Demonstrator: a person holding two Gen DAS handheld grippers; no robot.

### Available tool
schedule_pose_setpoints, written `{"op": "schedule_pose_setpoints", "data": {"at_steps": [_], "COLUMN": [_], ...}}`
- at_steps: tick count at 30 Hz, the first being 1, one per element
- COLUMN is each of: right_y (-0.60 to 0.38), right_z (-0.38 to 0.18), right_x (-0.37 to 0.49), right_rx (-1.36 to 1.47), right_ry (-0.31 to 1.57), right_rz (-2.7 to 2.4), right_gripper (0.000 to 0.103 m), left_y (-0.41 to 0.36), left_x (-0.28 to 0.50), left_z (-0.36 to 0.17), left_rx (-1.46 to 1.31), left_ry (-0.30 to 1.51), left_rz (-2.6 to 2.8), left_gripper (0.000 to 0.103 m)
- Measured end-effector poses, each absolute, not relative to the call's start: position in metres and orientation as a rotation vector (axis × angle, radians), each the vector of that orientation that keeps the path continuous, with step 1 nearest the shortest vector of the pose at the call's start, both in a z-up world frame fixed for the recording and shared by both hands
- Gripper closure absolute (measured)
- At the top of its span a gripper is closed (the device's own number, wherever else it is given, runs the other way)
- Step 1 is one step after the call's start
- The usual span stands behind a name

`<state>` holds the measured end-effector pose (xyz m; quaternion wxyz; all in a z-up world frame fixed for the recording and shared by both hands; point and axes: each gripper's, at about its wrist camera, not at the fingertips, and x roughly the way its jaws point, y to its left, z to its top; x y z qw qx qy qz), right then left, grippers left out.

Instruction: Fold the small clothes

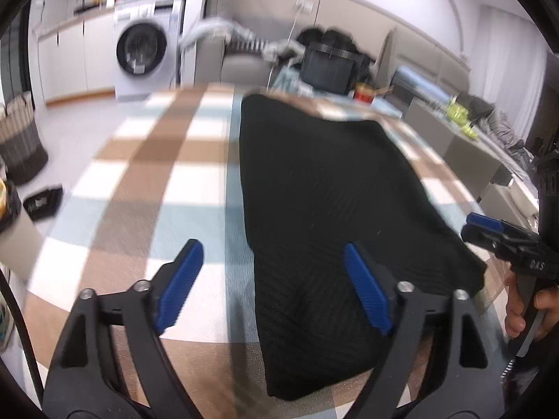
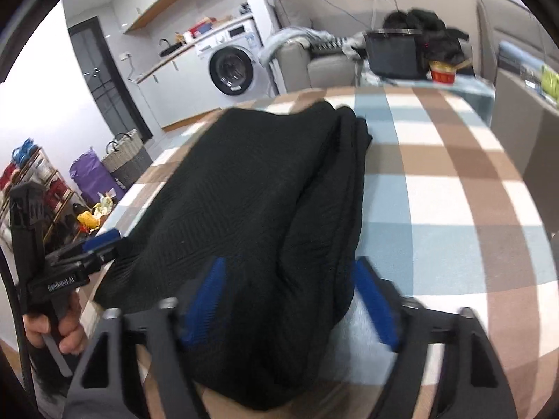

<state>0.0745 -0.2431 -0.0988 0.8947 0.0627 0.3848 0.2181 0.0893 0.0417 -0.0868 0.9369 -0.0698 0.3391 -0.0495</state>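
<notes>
Both tools (image 1: 272,279) (image 2: 288,300) gape over ribbed black knit (image 1: 325,188) (folded oblong) on checked cloth (image 1: 167,174).

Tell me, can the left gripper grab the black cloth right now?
Probably yes. The left gripper is open, and the black cloth lies flat on the checked tablecloth just ahead, its near left edge between the fingers. Nothing blocks the way; the right gripper is over the cloth's other side.

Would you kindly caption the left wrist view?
Open left hand-held gripper above a folded black garment on the checked tablecloth.
</notes>
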Motion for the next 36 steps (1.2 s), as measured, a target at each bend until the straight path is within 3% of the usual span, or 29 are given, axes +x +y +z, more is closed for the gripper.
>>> {"op": "schedule_pose_setpoints", "data": {"at_steps": [3, 13, 36], "right_y": [-0.243, -0.239, -0.244], "right_z": [-0.089, -0.083, -0.076], "right_x": [0.058, 0.047, 0.025], "right_rx": [0.092, 0.074, 0.069], "right_ry": [0.723, 0.568, 0.424], "right_rz": [0.462, 0.517, 0.534], "right_gripper": [0.002, 0.000, 0.000], "left_y": [0.039, 0.034, 0.031], "left_x": [0.070, 0.046, 0.035], "left_z": [-0.076, -0.067, -0.064], "left_rx": [-0.108, -0.081, -0.082], "left_ry": [0.596, 0.477, 0.435], "left_rz": [-0.092, -0.064, -0.107], "left_gripper": [0.000, 0.000, 0.000]}}
